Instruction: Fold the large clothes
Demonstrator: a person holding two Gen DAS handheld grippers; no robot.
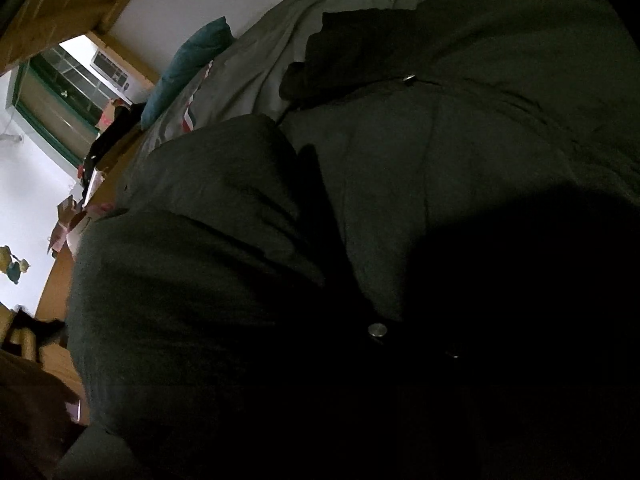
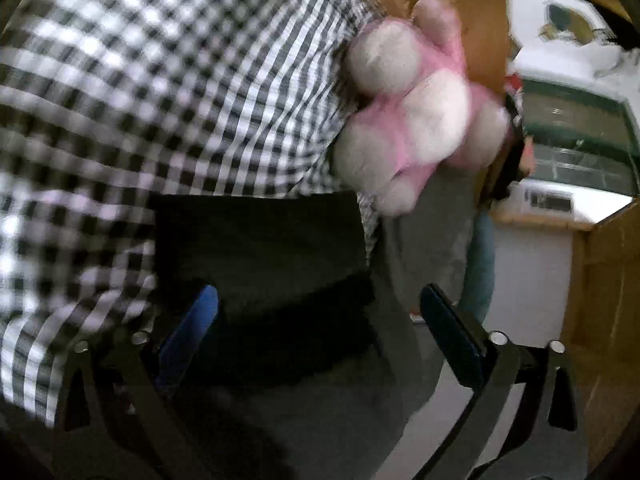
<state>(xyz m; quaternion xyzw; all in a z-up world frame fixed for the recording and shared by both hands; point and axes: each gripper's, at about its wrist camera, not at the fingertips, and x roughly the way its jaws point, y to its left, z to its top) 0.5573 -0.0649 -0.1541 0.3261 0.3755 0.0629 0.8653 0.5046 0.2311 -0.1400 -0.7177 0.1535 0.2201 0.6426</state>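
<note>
A large dark green coat point(image 1: 360, 180) with metal snap buttons point(image 1: 377, 330) fills the left wrist view, lying bunched on a bed. Its collar point(image 1: 360, 52) points toward the far side. My left gripper's fingers are lost in the black lower right of that view, pressed close to the coat; it is shut, and I cannot see what is between them. In the blurred right wrist view my right gripper point(image 2: 320, 292) stands open, blue-padded fingers point(image 2: 188, 332) wide apart with nothing gripped. Dark cloth point(image 2: 260, 248) lies behind them; I cannot tell if it is the coat.
Grey bedding point(image 1: 320, 12) and a teal pillow point(image 1: 188, 64) lie beyond the coat, with a wooden bed edge point(image 1: 56, 280) at left. A person's checked shirt point(image 2: 160, 80) fills the upper left of the right wrist view, beside a pink and white plush toy point(image 2: 420, 112). A window point(image 2: 576, 140) is far right.
</note>
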